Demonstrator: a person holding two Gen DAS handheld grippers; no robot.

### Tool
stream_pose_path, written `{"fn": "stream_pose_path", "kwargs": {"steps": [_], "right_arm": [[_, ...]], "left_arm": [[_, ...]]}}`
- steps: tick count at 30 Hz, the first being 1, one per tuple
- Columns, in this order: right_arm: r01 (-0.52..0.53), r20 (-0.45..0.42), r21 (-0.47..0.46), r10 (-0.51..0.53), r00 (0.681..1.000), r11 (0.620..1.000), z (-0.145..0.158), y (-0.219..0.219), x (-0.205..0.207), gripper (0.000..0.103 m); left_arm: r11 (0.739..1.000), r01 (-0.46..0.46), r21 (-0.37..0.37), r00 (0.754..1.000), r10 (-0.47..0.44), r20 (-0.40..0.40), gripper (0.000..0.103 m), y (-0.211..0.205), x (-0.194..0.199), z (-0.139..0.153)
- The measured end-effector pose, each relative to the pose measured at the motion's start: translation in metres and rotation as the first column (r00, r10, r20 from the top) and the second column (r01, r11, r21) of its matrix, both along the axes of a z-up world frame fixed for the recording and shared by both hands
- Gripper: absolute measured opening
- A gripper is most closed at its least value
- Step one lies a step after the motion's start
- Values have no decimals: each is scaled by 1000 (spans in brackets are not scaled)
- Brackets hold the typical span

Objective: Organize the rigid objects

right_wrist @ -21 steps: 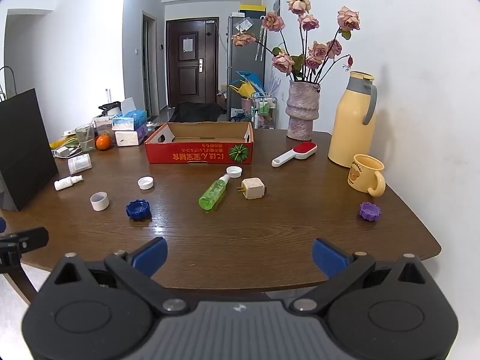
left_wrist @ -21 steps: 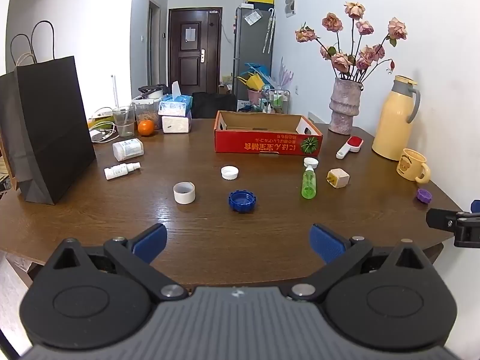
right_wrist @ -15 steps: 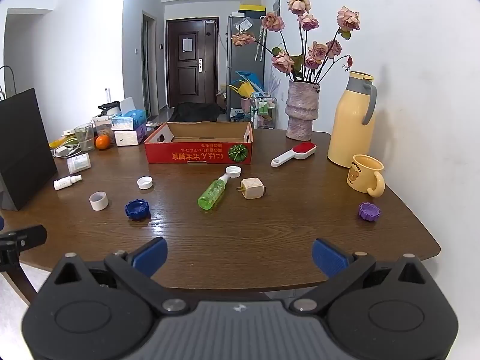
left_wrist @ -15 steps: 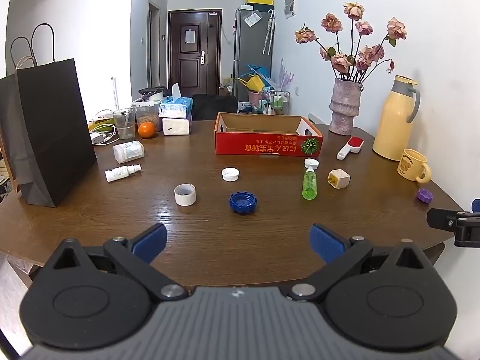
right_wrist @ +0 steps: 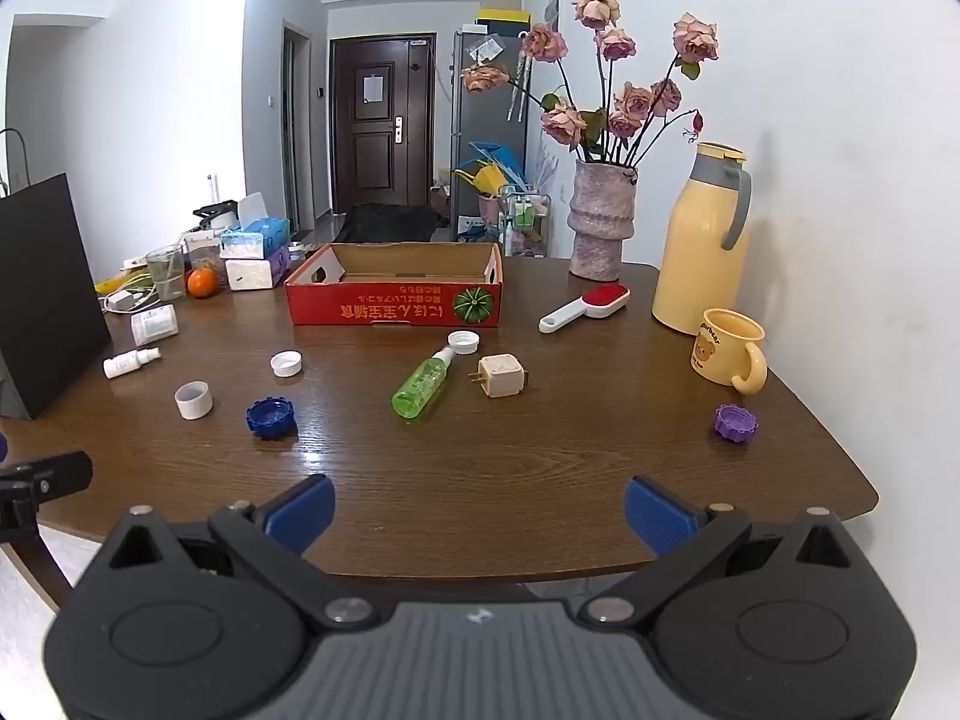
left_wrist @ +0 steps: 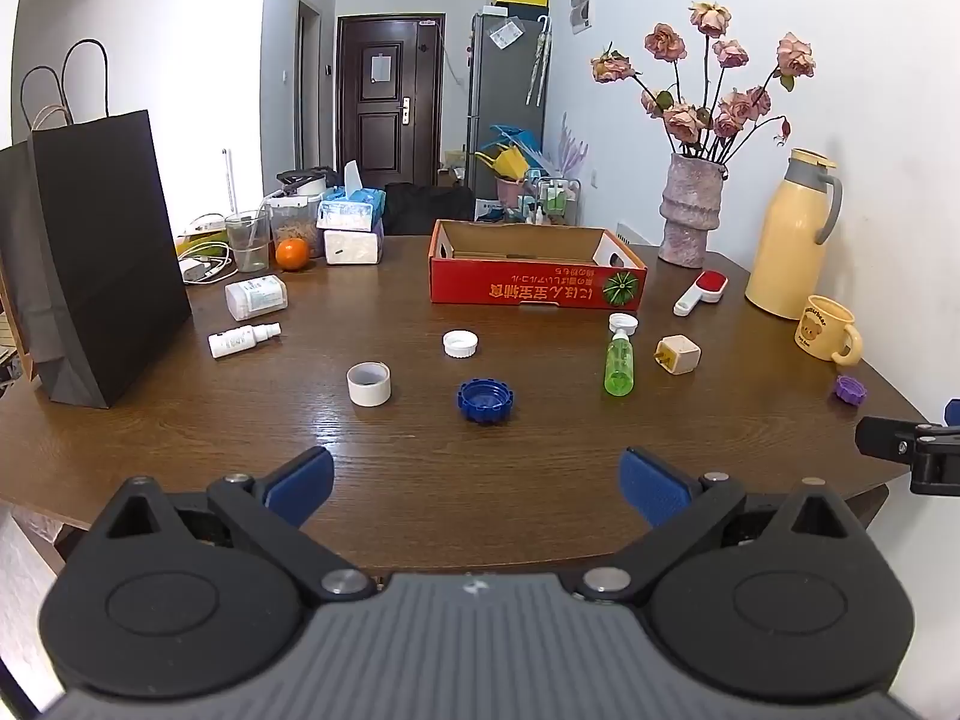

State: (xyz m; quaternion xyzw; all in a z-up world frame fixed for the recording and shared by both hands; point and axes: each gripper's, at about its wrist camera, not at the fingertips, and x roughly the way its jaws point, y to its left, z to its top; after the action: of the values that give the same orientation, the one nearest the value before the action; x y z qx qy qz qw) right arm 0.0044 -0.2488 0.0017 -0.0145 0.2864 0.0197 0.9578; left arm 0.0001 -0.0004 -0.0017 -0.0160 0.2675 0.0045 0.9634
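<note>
Nothing is sorted yet, I judge: my left gripper [left_wrist: 474,483] and right gripper [right_wrist: 477,510] hang spread and empty at the near table edge. The red box [right_wrist: 393,303] looks empty; blue cap [left_wrist: 485,401], green bottle [right_wrist: 422,387] and charger [right_wrist: 503,375] lie loose on the table [left_wrist: 540,480].

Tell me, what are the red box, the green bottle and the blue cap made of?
The red box looks like cardboard: brown matte inside, folded flaps, printed outside. The green bottle seems clear, glossy plastic, since light shines through it. The blue cap looks like hard, shiny plastic with moulded ridges around its edge.
</note>
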Motion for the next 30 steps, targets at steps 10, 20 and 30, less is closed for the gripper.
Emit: {"fn": "stream_pose_path", "kwargs": {"steps": [10,20,30], "right_arm": [[0,-2,-2,0,1000,1000,-1,-1,1,103],[4,2,-9,-4,1000,1000,-2,-3,2,103],[4,5,-12,-4,1000,1000,-1,-3,2,103]], "left_arm": [[1000,-4,-1,1000,4,-2,103,0,0,-1],[1000,-5,-1,1000,5,-3,103,1,2,-2],[1000,-3,-3,1000,3,-3,103,1,2,-2]]}}
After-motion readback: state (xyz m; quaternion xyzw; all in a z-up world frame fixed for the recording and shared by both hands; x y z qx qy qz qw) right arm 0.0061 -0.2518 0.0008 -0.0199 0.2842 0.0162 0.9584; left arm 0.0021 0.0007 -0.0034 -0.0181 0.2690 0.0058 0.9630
